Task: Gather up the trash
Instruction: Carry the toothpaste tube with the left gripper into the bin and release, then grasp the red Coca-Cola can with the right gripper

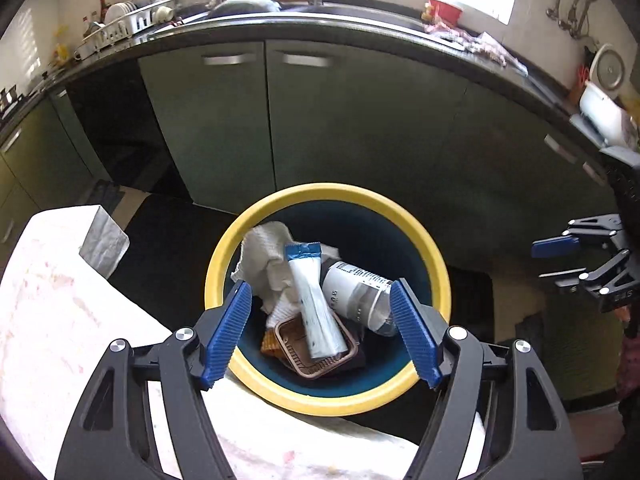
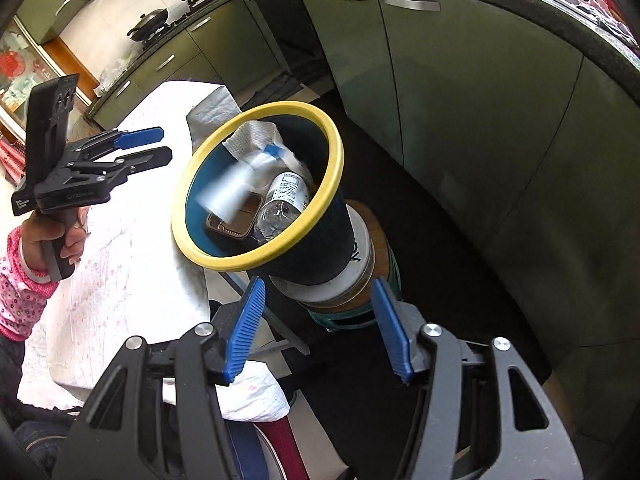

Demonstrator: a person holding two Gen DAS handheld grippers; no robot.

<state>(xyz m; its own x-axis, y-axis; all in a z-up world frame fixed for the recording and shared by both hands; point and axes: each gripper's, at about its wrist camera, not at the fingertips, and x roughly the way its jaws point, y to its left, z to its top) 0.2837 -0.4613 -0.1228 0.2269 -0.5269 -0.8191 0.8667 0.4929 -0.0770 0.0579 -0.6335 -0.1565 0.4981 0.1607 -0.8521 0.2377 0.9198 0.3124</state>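
Note:
A yellow-rimmed bin [image 1: 328, 192] with a dark blue inside stands beside the table. In it lie a crumpled paper towel [image 1: 264, 256], a clear plastic bottle [image 1: 360, 292], a brown tray [image 1: 304, 356] and a white sachet with a blue end [image 1: 316, 304]. My left gripper [image 1: 320, 300] hangs open above the bin's near rim, its pads touching nothing. In the right wrist view the sachet [image 2: 228, 188] is a blur inside the bin mouth [image 2: 336, 152], and the left gripper [image 2: 148, 146] is empty over the table edge. My right gripper [image 2: 318, 292] is open and empty, below the bin's base.
A table under a white cloth [image 1: 60, 300] lies left of the bin, with a silver foil bag [image 1: 104, 244] on its edge. Green cabinets [image 1: 224, 120] stand behind under a cluttered counter. The bin rests on a stacked stand [image 2: 352, 280]. A hand [image 2: 44, 236] holds the left gripper.

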